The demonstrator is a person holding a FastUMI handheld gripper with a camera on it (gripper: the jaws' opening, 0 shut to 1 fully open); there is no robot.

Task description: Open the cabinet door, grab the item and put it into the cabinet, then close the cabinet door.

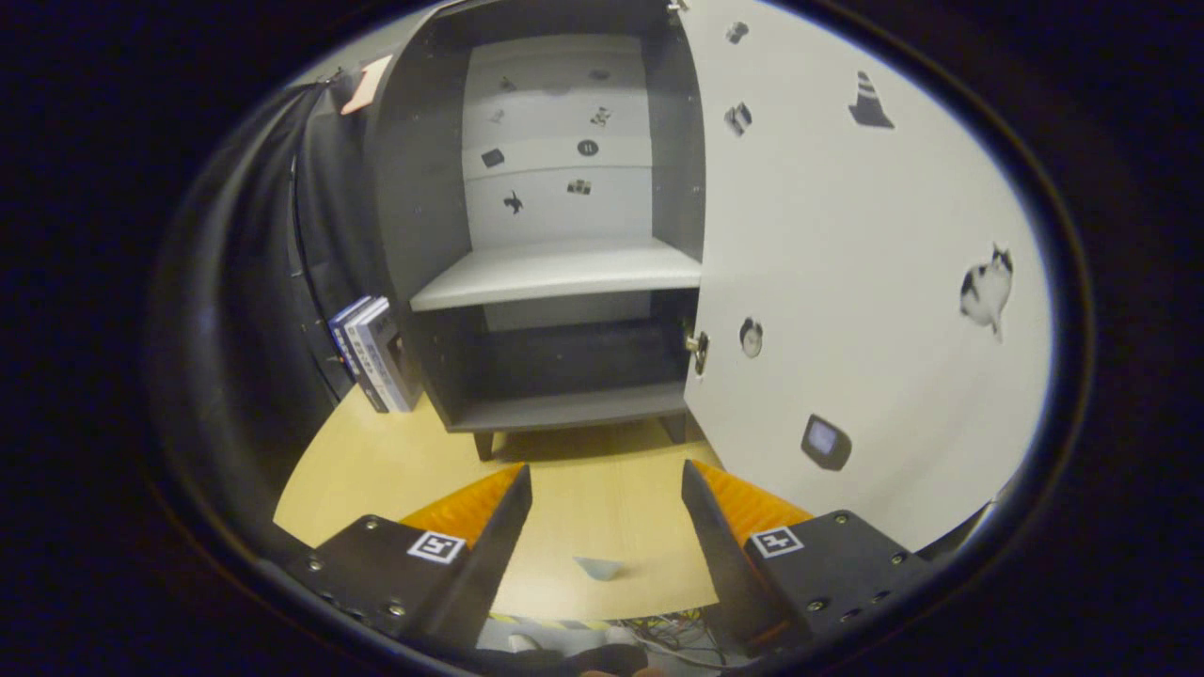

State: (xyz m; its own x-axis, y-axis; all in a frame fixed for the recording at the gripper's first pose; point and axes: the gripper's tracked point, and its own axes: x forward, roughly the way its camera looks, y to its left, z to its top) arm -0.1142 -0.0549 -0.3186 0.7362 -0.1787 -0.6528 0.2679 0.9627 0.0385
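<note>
**Cabinet open, tongs empty**

The tongs (pixel 607 489) are hovering with fingers apart and holding nothing, above the counter (pixel 376 470). Beyond them the cabinet (pixel 555 273) is standing at the counter's far edge, its door (pixel 847 282) swinging wide to the right. Books (pixel 372 353) are leaning beside the cabinet's left wall. A small pale item (pixel 599 567) is lying near the counter's front edge, between the fingers

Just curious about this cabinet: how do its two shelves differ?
The upper shelf looks pale grey and well lit; the lower shelf looks darker, sitting in shadow. The upper shelf has a back wall dotted with small stickers behind it; the back behind the lower shelf is dark and plain. Both lie bare, beyond the open gripper, beside the swung-open door.
</note>
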